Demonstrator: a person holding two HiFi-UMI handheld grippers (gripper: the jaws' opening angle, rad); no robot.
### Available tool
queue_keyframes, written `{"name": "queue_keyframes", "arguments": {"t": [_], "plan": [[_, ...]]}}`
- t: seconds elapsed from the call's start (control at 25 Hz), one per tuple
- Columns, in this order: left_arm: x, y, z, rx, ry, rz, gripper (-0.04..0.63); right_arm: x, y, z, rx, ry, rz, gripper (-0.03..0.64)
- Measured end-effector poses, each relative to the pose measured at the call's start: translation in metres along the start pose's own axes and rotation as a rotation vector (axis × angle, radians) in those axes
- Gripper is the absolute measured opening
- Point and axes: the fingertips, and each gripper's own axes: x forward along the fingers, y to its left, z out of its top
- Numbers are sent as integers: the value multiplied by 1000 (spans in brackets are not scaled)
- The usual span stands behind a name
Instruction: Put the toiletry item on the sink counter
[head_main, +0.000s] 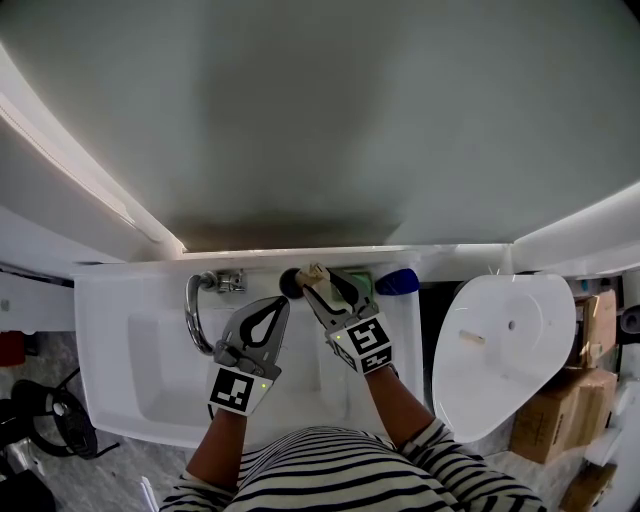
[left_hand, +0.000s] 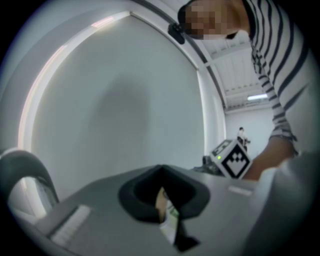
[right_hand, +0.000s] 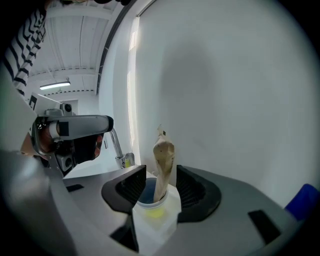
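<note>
The toiletry item is a beige tube standing upright in a white cup on the sink counter by the back wall. In the head view the beige tube shows at the tips of my right gripper. My right gripper is open, one jaw on each side of the cup, with a small gap to the right-hand pad. My left gripper hovers over the basin with its jaws shut and nothing in them. In its own view the left gripper shows only a dark slit between its pads.
A chrome faucet curves over the white basin left of both grippers. A black round object, a green item and a blue one stand along the back of the counter. A white toilet lid and cardboard boxes lie to the right.
</note>
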Motion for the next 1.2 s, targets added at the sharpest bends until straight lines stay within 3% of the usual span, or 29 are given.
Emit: {"name": "queue_keyframes", "arguments": {"t": [0.44, 0.92, 1.08, 1.2], "plan": [[-7, -13, 4, 5, -1, -17, 9, -36, -2, -3, 20, -3, -49, 170], [-35, -39, 14, 31, -17, -41, 9, -88, 25, 2, 38, -44, -54, 167], [-50, -53, 14, 46, 6, -60, 9, -111, 37, 9, 33, -69, -58, 144], [-58, -66, 25, 37, -22, -77, 9, -128, 47, 17, 29, -97, -59, 115]]}}
